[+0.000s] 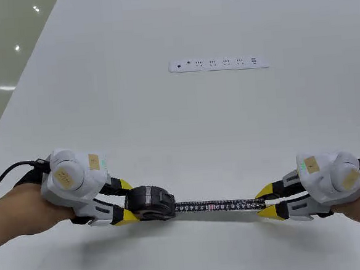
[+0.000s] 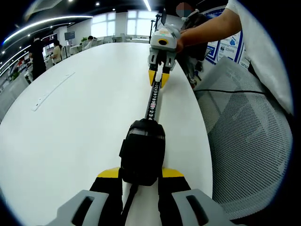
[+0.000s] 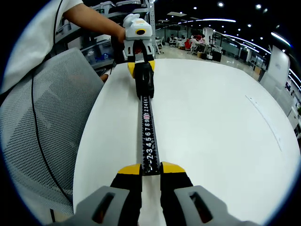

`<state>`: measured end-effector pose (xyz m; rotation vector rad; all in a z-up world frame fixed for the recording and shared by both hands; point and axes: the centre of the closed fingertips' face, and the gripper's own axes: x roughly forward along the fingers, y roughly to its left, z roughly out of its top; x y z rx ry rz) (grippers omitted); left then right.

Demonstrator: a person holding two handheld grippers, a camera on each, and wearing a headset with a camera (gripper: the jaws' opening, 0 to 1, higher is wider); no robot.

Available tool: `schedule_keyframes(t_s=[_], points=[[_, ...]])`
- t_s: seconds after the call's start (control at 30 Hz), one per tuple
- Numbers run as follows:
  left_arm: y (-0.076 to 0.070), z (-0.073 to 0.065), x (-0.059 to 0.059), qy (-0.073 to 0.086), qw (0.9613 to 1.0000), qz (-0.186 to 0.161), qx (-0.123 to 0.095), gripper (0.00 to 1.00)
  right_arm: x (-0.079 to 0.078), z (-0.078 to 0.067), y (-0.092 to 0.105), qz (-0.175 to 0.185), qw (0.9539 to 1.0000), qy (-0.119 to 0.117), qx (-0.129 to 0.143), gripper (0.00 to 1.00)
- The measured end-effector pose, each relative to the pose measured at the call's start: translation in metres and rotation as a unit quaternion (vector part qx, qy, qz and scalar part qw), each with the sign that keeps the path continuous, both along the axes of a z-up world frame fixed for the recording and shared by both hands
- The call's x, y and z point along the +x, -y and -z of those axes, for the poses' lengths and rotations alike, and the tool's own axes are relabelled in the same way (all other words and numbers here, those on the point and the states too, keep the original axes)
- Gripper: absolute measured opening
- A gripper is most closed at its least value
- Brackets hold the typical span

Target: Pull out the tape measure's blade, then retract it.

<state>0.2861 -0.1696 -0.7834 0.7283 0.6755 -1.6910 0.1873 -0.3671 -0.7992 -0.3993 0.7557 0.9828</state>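
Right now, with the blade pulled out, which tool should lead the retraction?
Probably right. The right tool pinches the blade at its free end and can guide it back in; the left tool is clamped on the tape measure case and should only steady it.

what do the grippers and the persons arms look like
The left gripper and right gripper match: rounded white-grey shells, black jaws with yellow tips, and tan stickers on the shells. A black cable runs from the back of the left one. The person wears a white short-sleeved top; the forearms are uncovered.
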Motion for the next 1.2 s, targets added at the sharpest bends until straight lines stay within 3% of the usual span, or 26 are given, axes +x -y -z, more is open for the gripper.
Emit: schedule_keyframes(t_s=[0.63,1.2], points=[[0.002,-0.001,-0.002,0.000,1.0000,0.001,0.001,0.25,-0.021,0.005,0.044,0.024,0.9994,-0.016,-0.022,0.11],[0.003,0.000,-0.002,0.003,1.0000,0.005,0.004,0.25,-0.031,0.008,0.055,0.025,0.9989,-0.026,-0.029,0.11]])
